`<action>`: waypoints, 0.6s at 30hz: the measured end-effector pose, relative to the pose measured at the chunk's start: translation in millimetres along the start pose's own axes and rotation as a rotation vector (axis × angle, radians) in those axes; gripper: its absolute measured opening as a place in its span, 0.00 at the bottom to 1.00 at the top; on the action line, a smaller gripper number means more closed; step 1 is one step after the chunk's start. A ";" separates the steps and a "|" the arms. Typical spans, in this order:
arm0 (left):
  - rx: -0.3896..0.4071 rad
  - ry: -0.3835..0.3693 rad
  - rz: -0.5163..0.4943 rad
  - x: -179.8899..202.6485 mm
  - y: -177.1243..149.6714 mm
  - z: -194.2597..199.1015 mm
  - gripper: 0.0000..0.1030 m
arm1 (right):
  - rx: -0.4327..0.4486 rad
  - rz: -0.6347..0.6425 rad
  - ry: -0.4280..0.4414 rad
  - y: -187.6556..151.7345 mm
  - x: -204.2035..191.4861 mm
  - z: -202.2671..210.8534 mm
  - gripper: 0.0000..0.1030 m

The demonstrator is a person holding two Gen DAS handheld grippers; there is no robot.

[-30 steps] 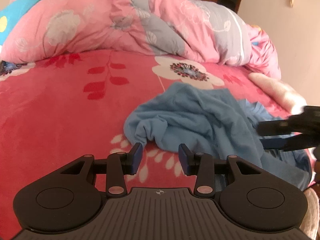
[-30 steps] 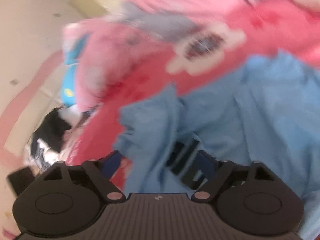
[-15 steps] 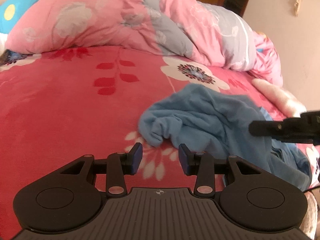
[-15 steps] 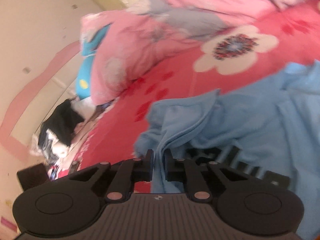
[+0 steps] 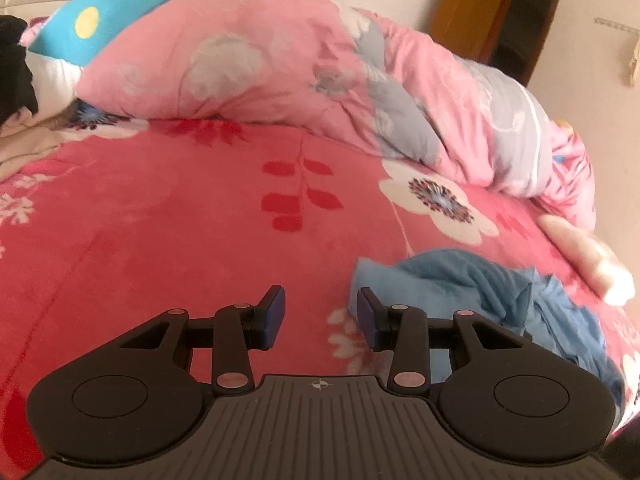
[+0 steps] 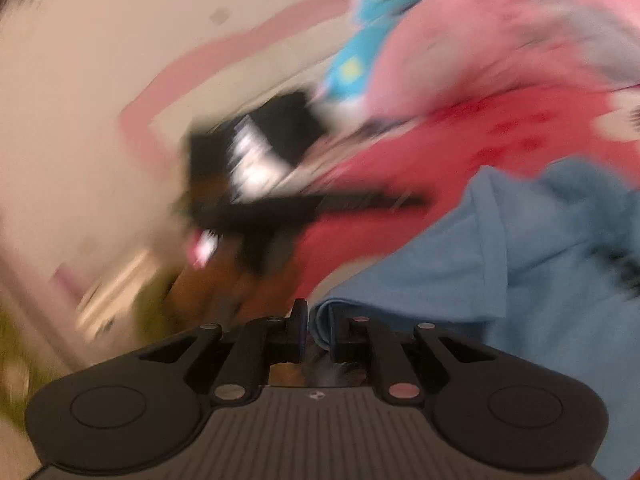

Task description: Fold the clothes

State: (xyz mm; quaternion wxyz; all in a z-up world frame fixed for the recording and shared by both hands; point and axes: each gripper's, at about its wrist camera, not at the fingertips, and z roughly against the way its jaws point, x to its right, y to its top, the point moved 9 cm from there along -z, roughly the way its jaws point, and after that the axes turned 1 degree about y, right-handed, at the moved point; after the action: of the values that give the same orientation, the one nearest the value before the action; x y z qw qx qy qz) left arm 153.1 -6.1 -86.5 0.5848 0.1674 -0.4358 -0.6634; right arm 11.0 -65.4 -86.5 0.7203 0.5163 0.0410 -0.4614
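Right gripper (image 6: 316,330) clenched on folded edge of blue shirt (image 6: 520,264); view blurred. Left gripper (image 5: 319,318) released, empty, above red floral blanket (image 5: 160,240), shirt just beside right finger.

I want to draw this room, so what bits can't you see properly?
- Right wrist view: motion blur smears the black thing by the wall.
- Left wrist view: the crumpled blue cotton shirt is partly hidden behind the left tool.
- Right tool: shirt edge pinched, print blurred.
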 end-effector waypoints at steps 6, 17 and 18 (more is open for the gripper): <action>-0.020 -0.031 -0.067 21.5 -4.5 -4.4 0.38 | -0.239 0.046 0.022 -51.6 -12.0 -24.7 0.14; -0.043 -0.210 -0.484 109.4 2.8 -47.3 0.60 | 0.169 -0.075 -0.227 -4.5 45.9 117.2 0.58; -0.049 -0.218 -0.532 116.4 3.1 -54.8 0.61 | 0.206 -0.086 -0.249 -0.4 51.2 131.1 0.63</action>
State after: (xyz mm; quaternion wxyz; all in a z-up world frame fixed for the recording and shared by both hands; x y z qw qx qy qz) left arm 164.9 -134.2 -81.5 0.3440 0.1892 -0.4207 -0.8178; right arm -14.7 -199.8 -53.4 0.6425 0.5241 -0.0741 -0.5541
